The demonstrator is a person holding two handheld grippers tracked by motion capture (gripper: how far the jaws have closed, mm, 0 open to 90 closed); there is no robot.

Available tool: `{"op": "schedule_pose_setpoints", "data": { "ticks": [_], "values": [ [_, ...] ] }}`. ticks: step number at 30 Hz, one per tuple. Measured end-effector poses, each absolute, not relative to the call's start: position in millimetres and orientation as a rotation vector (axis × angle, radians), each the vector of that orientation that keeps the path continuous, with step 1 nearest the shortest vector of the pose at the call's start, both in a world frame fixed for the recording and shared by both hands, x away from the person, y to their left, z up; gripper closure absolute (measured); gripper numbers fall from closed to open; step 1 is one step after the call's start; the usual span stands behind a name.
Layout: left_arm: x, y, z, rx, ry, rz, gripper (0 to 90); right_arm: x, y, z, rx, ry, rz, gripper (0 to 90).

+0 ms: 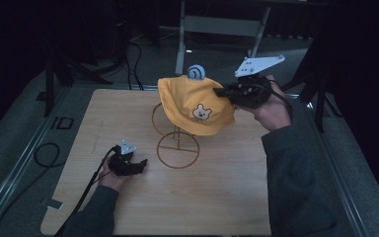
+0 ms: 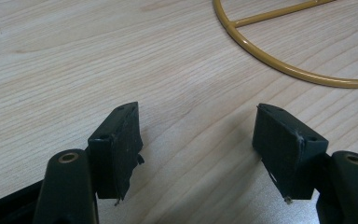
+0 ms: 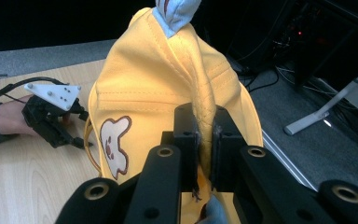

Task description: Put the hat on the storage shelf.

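High view: yellow hat [image 1: 195,103] hides stand [image 1: 177,148] top

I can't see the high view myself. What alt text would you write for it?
A person's right gripper pinches a yellow child's hat with a bear face, held over a gold wire stand on a wooden table. The left gripper rests open on the table nearby.

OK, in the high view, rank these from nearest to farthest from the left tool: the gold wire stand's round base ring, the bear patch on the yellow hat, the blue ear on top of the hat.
From the left tool, resting on the table:
1. Gold wire stand's round base ring, just to its right.
2. Bear patch on the yellow fabric hat, higher and farther right.
3. Blue ear, at the hat's top.
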State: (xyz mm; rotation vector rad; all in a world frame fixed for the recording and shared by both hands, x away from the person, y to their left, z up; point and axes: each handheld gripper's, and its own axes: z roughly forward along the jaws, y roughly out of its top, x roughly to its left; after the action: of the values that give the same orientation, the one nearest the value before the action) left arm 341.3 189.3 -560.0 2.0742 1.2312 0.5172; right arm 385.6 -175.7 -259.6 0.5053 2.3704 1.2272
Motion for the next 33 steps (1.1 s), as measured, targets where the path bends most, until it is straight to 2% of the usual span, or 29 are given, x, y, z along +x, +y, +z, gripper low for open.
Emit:
{"op": "schedule_pose_setpoints", "data": {
  "ticks": [33],
  "values": [
    [342,189,-559,2.083,1.228,0.514,32.6,405,-125,-266,0.481,2.42,1.192,82.3]
  ]
}}
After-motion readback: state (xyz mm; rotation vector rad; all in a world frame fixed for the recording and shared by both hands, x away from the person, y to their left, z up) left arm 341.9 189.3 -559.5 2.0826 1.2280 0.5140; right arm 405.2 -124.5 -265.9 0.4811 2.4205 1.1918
